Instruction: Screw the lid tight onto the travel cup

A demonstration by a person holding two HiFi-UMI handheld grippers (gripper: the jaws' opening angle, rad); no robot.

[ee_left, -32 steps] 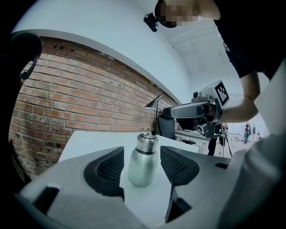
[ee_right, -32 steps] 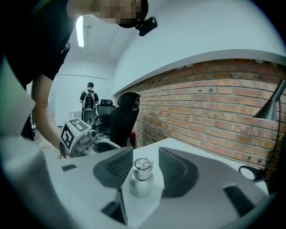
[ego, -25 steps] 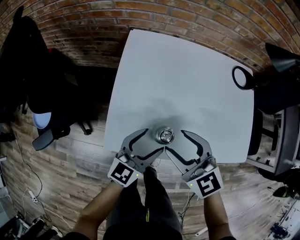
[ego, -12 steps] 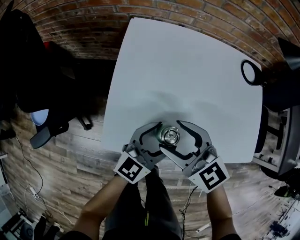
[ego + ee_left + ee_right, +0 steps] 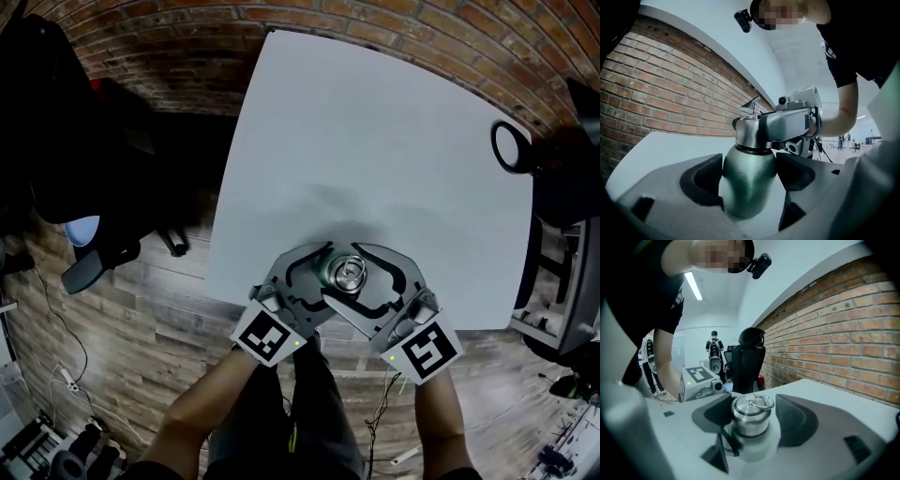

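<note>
The left gripper (image 5: 750, 177) comes in from the left at the table's near edge, pointing level. Its jaws have just been opening and now stand about as wide as they go. The rounded body of the dark green metal travel cup (image 5: 749, 187) fills nearly all the gap between the black pads. The left pad looks to be at the cup's side and the right pad just beside its shoulder, but I see no squeeze, so I judge this as a cup framed rather than gripped.

The cup stands upright on the white table (image 5: 375, 141), close to the front edge and right in front of the person, its long axis vertical. A brushed steel lid (image 5: 749, 417) with a small wire ring on top sits on the neck. Whether it is threaded fully down cannot be told.

The right gripper (image 5: 754, 418) reaches in from the right, tilted somewhat downward and sitting higher than the left one, at lid height. Its jaws have also just been opening and are spread wide. The lid is between them, near the left pad and with a clear gap to the right pad, so nothing is held.

The coming move likely turns on this stacking. The lower jaws bracket the body and the upper jaws bracket the lid, both centred on one vertical axis. Closing both and then turning the right about that axis should tighten the lid.
</note>
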